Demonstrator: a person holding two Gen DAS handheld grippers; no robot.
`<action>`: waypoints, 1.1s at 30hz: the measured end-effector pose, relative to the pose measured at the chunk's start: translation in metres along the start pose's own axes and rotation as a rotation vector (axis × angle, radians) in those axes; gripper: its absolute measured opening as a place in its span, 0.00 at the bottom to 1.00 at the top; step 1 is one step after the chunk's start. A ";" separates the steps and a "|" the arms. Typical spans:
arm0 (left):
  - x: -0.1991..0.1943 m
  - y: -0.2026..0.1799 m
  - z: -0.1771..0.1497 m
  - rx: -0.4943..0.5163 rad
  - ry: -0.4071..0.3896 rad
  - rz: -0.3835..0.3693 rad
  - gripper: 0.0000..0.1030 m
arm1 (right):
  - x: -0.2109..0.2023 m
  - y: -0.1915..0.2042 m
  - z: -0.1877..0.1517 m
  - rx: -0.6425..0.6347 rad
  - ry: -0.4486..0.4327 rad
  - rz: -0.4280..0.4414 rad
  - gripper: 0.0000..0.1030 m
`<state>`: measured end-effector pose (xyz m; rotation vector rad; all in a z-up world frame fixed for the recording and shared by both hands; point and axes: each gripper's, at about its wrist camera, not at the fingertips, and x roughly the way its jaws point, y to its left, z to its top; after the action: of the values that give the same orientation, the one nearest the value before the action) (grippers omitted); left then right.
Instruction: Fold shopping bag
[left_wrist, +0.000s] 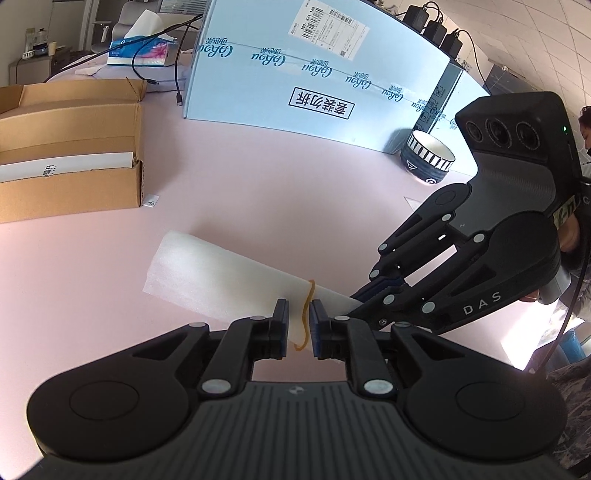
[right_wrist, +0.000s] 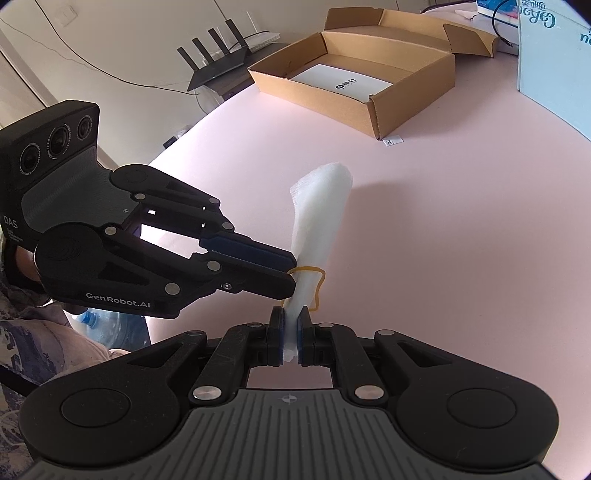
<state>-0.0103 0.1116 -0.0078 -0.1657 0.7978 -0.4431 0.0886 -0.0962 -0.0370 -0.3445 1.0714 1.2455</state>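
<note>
Above the pink counter (right_wrist: 461, 229), the right gripper (right_wrist: 290, 325) pinched the rolled white bag (right_wrist: 321, 214); the left gripper (left_wrist: 299, 321) was clamped on its yellow rubber band (right_wrist: 318, 284).

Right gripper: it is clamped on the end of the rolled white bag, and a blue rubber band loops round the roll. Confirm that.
One detail is wrong: the rubber band is yellow, not blue, as the right wrist view shows. The rest stands: the right gripper is clamped on the end of the rolled white bag.
</note>
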 end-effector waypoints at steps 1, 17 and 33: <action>0.000 -0.001 0.000 0.012 0.005 -0.001 0.05 | 0.000 0.000 0.000 -0.001 0.001 -0.001 0.06; 0.001 -0.017 0.007 0.174 0.003 0.087 0.05 | 0.003 0.014 0.002 -0.109 0.043 -0.006 0.06; 0.007 -0.013 0.004 0.234 0.040 0.152 0.05 | 0.002 0.017 0.002 -0.187 0.063 -0.026 0.06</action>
<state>-0.0075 0.0965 -0.0052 0.1213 0.7854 -0.3937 0.0740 -0.0879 -0.0319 -0.5418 1.0023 1.3228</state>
